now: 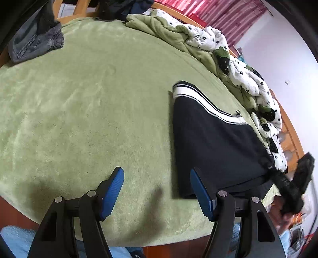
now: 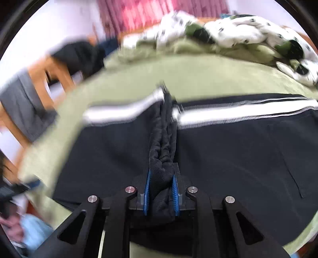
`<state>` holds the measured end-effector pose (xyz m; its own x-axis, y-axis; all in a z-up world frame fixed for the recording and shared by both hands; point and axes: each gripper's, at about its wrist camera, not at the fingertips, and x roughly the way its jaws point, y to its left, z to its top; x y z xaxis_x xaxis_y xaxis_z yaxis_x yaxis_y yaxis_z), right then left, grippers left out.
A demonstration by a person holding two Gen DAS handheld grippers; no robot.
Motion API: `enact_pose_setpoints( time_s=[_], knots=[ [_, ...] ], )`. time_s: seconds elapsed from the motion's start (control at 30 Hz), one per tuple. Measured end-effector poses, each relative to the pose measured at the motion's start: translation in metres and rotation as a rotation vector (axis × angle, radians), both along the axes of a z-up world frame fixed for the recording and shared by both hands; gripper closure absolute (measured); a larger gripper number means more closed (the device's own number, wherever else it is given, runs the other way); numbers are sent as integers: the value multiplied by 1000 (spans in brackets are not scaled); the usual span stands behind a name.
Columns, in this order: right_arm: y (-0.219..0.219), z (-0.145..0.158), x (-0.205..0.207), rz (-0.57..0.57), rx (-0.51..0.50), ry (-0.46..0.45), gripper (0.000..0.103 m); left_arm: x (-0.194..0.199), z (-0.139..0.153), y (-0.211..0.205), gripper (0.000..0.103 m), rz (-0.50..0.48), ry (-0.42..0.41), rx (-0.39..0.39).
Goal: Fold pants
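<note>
Nearest the lens in the right wrist view, the right tongs (image 2: 162,190) are clenched on a bunched black ridge of the pants (image 2: 238,154), the cloth pinched between the two blue pads (image 2: 147,195) and rising in a gathered fold that runs away toward the white side stripe (image 2: 238,112). To either side of that fold the dark fabric lies spread flat on the green blanket (image 2: 198,79) of the bed. This view is blurred, most of all on its left side.

In the left wrist view the left tongs (image 1: 157,190) stand released, wide apart, with only green blanket between the blue pads. Their right-hand pad (image 1: 200,194) sits just at the near left edge of the pants (image 1: 214,142), but whether it touches the cloth I cannot tell. The pants lie on the right half of the bed, dark navy, with the striped band (image 1: 198,97) along the far edge. At the far right of this view the right tongs (image 1: 294,184) show as a dark shape at the pants' near right corner.

A crumpled quilt (image 1: 234,59), white with dark flowers and a green underside, is heaped along the far right side of the bed. A grey denim garment (image 1: 35,43) lies at the far left corner, next to a wooden frame (image 1: 79,12). Red curtains (image 1: 218,13) hang behind.
</note>
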<state>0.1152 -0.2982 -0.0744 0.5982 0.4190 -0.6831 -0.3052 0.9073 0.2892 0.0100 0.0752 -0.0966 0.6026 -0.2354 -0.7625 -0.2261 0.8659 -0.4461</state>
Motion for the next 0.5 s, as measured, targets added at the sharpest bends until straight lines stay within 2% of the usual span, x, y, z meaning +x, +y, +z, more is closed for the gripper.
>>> enact_pose_setpoints(
  time_s=[0.03,0.1,0.17,0.23,0.27,0.4,0.5],
  knots=[
    [-14,10,-7,-26,46,-11,85,-1,1,-2,36,-8,-5,13],
    [-30,13,-14,-62,27,-14,85,-1,0,-3,36,-21,-4,13],
    [-36,-6,-11,-70,-55,34,84,1,-3,-8,36,-36,6,-12],
    [-34,-39,-2,-62,-74,155,80,2,-5,-13,36,-50,15,-19],
    [-34,-46,-2,-69,-71,163,80,2,-4,-17,36,-59,14,-15],
    [-38,-26,-15,-98,-51,102,76,9,3,-31,36,-76,-8,16],
    [-40,-7,-34,-116,-72,-14,76,22,3,-45,36,-89,-19,38]
  ],
)
